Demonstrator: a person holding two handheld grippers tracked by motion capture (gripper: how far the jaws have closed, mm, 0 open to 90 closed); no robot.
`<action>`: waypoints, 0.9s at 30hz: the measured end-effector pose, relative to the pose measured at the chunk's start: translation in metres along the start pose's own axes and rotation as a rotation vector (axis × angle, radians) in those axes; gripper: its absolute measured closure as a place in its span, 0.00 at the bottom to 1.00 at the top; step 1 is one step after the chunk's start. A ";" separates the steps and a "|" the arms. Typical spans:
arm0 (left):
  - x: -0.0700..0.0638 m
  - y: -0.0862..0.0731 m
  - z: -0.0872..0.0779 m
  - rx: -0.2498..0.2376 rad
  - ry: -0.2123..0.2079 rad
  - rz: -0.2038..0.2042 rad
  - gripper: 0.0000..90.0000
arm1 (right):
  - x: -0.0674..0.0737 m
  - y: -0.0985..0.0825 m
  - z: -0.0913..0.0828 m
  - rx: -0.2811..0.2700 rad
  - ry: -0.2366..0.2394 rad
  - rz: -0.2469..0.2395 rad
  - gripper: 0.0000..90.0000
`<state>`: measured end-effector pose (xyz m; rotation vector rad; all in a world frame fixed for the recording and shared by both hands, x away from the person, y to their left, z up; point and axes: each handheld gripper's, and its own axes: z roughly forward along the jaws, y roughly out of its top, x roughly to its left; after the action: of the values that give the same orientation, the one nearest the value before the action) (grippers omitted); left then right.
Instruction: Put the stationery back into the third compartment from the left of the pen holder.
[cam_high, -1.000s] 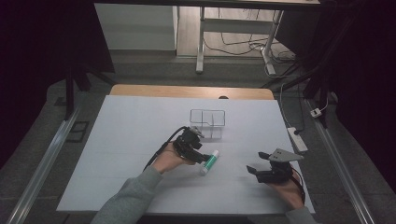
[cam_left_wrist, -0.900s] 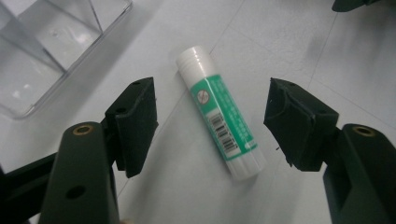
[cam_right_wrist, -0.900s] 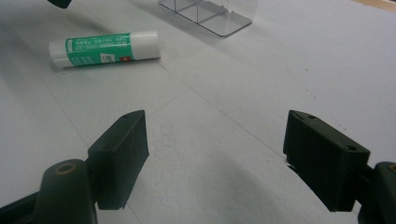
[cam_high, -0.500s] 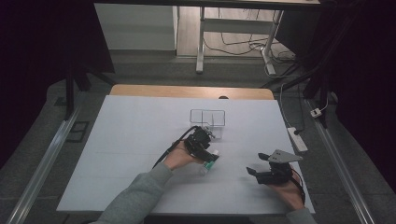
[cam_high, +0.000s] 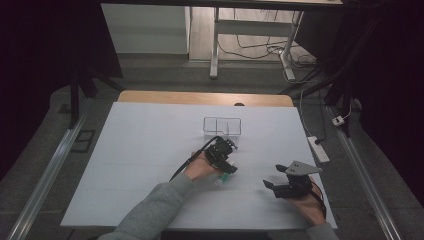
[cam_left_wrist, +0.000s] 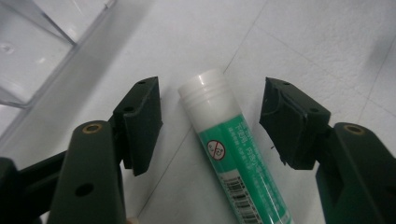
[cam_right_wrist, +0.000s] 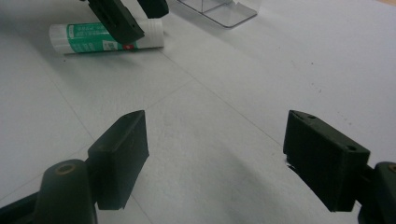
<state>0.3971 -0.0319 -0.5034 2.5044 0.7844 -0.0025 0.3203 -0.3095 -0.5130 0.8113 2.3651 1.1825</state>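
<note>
A green and white plastic glue stick (cam_left_wrist: 233, 154) with a white cap lies flat on the white table (cam_high: 145, 145), just in front of a clear plastic box (cam_high: 222, 126). The left gripper (cam_left_wrist: 210, 116) straddles its capped end, jaws just narrowing but parted, pads (cam_left_wrist: 142, 116) clear of it. Well apart at the right, the right gripper (cam_right_wrist: 215, 154) gapes wide, grasping nothing.
</note>
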 end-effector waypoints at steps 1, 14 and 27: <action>0.000 0.000 0.001 0.002 -0.002 0.002 0.45 | 0.000 0.000 0.000 0.001 0.000 -0.001 0.24; -0.006 0.002 0.006 0.015 0.037 -0.013 0.61 | -0.001 0.000 0.002 0.013 -0.003 -0.004 0.24; -0.009 0.001 0.004 0.029 0.045 -0.007 0.72 | -0.001 -0.001 0.001 0.008 -0.010 0.006 0.24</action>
<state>0.3910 -0.0391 -0.5050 2.5363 0.8172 0.0399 0.3219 -0.3098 -0.5142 0.8260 2.3623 1.1702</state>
